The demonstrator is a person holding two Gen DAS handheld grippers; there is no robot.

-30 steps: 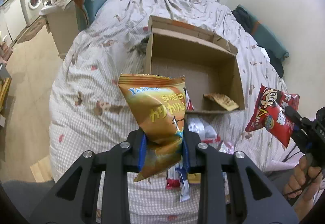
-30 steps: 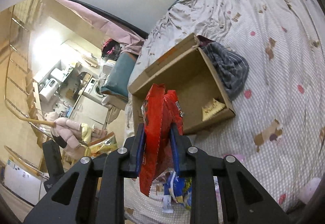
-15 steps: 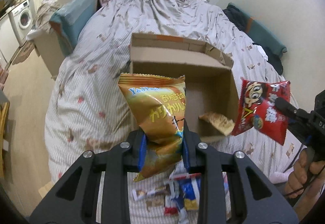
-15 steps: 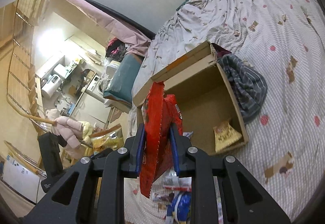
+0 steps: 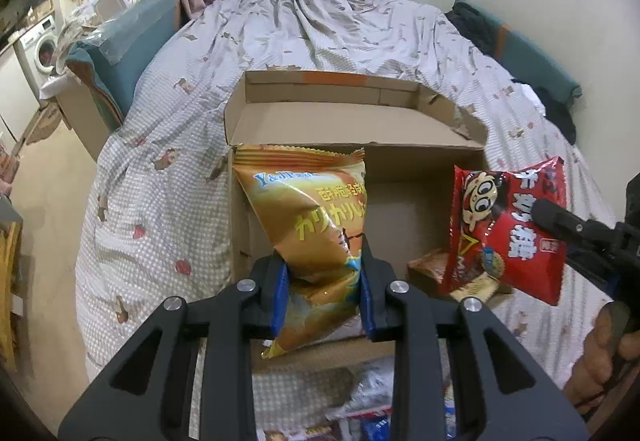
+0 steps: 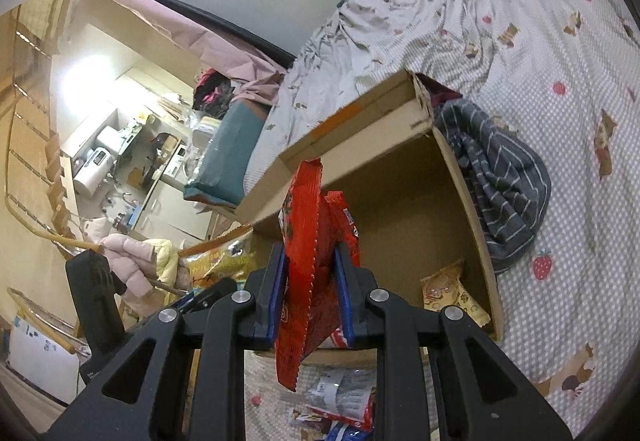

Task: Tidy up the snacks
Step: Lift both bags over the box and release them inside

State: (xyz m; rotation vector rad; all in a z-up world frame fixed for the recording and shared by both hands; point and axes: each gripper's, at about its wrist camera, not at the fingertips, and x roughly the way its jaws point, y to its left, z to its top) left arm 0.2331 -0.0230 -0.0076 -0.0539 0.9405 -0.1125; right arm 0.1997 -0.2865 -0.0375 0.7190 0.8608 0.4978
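An open cardboard box (image 5: 352, 121) lies on the bed; it also shows in the right wrist view (image 6: 404, 209). My left gripper (image 5: 322, 281) is shut on an orange snack bag (image 5: 312, 213), held over the box's near left part. My right gripper (image 6: 310, 281) is shut on a red snack bag (image 6: 308, 241); that red bag (image 5: 512, 229) hangs over the box's right side in the left wrist view. A small tan snack packet (image 6: 452, 289) lies inside the box at its near right corner.
Several loose snack packets (image 5: 360, 409) lie on the bedspread in front of the box, also seen in the right wrist view (image 6: 340, 401). A striped grey garment (image 6: 500, 181) lies against the box's right wall. A teal chair (image 5: 124, 41) stands left of the bed.
Both grippers have moved forward toward the box with their bags. The orange bag now hangs over the box's near left part, and the red bag has come over the right side.
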